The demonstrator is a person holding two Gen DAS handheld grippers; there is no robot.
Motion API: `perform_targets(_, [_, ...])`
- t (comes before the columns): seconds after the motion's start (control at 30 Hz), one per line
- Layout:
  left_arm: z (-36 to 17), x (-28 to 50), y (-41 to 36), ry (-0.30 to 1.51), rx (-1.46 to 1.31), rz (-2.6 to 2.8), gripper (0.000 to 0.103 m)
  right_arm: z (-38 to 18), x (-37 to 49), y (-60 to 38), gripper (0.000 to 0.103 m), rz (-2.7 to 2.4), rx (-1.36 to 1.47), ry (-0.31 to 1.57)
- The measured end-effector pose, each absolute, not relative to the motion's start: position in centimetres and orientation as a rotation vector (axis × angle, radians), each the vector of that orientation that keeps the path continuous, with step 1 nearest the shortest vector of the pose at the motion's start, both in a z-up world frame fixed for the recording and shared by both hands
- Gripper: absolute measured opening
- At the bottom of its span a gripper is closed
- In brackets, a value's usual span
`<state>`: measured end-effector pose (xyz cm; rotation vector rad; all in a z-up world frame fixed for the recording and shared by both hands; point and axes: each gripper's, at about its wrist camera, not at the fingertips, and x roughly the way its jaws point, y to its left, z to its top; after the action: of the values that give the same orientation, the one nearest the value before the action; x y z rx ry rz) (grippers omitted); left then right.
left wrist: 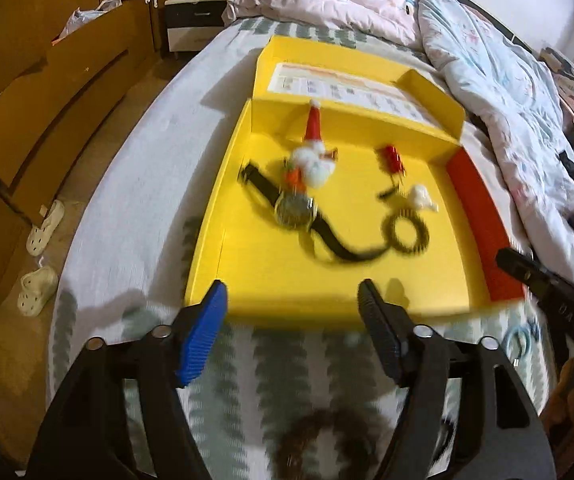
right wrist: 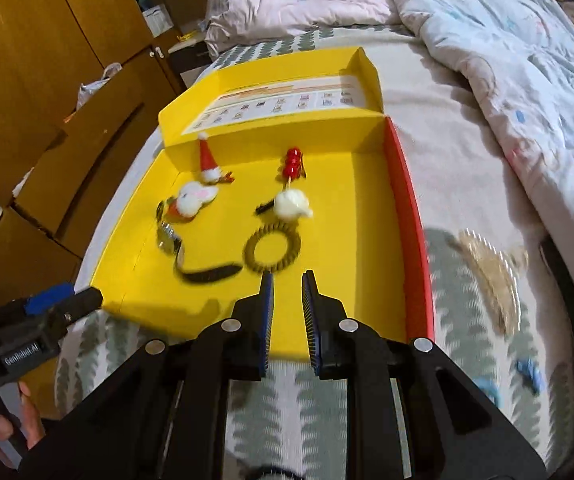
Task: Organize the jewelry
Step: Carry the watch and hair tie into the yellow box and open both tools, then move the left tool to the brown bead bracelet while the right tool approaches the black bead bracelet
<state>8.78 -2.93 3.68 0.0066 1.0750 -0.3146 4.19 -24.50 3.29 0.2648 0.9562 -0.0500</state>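
Right wrist: "GenRobot.AI" on left gripper (right wrist: 87, 300), jaws wide; right gripper (right wrist: 287, 280) jaws narrowly apart, empty.

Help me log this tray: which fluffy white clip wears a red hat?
The Santa-hat clip by the tray's back wall; the rabbit clip and plain white pompom clip have no hat.

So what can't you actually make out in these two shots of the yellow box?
- Left wrist view: motion blur smears the watch; its dial is unreadable.
- Both views: the printed sheet in the lid is too small to read.
- Left wrist view: a dark furry item sits blurred between the gripper's arms; unidentifiable.
- Right wrist view: a tan item on the bedsheet is blurred.
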Motion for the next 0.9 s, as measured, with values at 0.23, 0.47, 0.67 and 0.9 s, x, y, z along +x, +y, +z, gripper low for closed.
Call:
perform_targets(0.23, [1.6,4.9,-1.0,1.115,0.001,-0.313,0.07,2.5,-1.4,-22.9,0.02,-0.057,0.243,0.993])
perform_targets(0.47, [0.5,2.0,-0.7,1.135,0.024,-0.32,0.07,1.1,-5.3,-21.4,0.02,-0.073,0.215,1.041])
perform_targets(0.67, [-0.6,0.5,-0.7,1.152,0.047,-0.313,0.07,-0.4,-7.4,-20.9,0.02,-0.084,0.212,1.079])
perform_targets(0.9, [-2.4,-0.7,-0.7,1.169,0.101,-0.26,0.07,-1.9,-8.7,-20.2,0.02,-0.104,0.2,1.122])
